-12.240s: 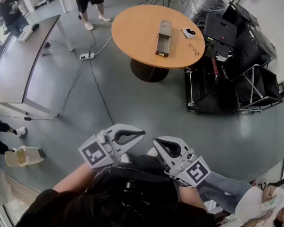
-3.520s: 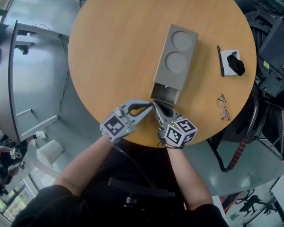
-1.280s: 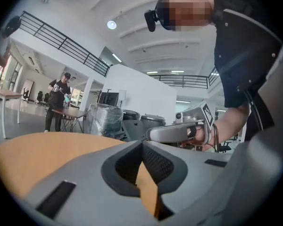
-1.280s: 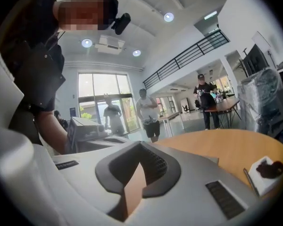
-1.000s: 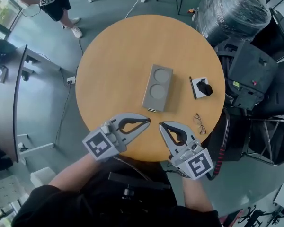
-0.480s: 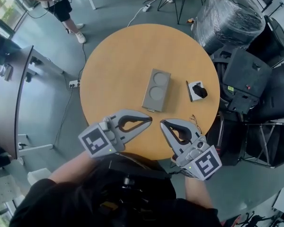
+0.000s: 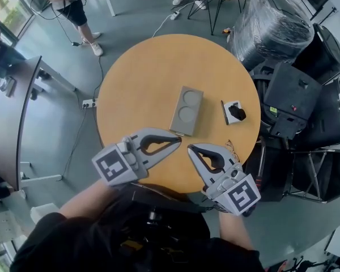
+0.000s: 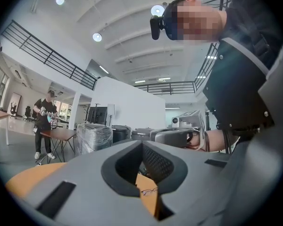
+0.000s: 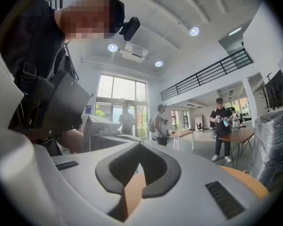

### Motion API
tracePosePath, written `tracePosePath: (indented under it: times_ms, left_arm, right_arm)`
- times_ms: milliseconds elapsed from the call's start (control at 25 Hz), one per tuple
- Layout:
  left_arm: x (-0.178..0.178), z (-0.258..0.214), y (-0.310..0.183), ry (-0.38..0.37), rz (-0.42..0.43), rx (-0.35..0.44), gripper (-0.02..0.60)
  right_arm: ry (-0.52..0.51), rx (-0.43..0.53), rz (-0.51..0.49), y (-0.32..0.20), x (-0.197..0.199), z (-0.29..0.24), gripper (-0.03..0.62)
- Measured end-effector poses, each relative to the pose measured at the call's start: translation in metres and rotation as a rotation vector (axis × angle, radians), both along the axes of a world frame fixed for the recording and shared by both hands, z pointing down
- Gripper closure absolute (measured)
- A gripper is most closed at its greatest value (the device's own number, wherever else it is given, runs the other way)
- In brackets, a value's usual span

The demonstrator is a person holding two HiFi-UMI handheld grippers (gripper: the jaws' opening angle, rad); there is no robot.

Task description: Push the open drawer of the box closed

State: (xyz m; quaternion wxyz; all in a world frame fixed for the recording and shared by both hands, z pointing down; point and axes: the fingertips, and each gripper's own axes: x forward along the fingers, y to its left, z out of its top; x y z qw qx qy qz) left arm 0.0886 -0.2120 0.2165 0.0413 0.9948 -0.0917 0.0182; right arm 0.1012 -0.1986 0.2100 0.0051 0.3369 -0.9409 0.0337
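Observation:
The grey box [image 7: 186, 110] with two round recesses on top lies in the middle of the round wooden table [image 7: 136, 78]. Its drawer end faces me and sits flush, with no drawer sticking out. My left gripper [image 7: 177, 140] is shut and empty, held over the table's near edge, a short way from the box. My right gripper [image 7: 190, 150] is beside it, also shut and empty, apart from the box. In the left gripper view the jaws [image 8: 142, 142] meet tip to tip; in the right gripper view the jaws [image 9: 140, 144] meet too.
A black object on a white card [image 7: 233, 112], a pen [image 7: 222, 112] and glasses [image 7: 233, 146] lie at the table's right side. Black cases [image 7: 297, 92] and a wrapped bundle [image 7: 272, 27] crowd the floor at right. A power strip [image 7: 89, 102] lies left of the table.
The drawer stood open with my right gripper at it 3.5 s ago; now it is closed. Both grippers have drawn back toward me and the view has pulled away from the table.

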Motion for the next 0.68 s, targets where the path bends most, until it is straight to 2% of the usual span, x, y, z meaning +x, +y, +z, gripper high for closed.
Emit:
tracePosePath:
  times_ms: [680]
  left_arm:
    - [-0.0053, -0.0073, 0.0055, 0.009, 0.016, 0.017, 0.549]
  right_arm:
    - [-0.016, -0.007, 0.022, -0.0020, -0.0070, -0.0029, 0.576]
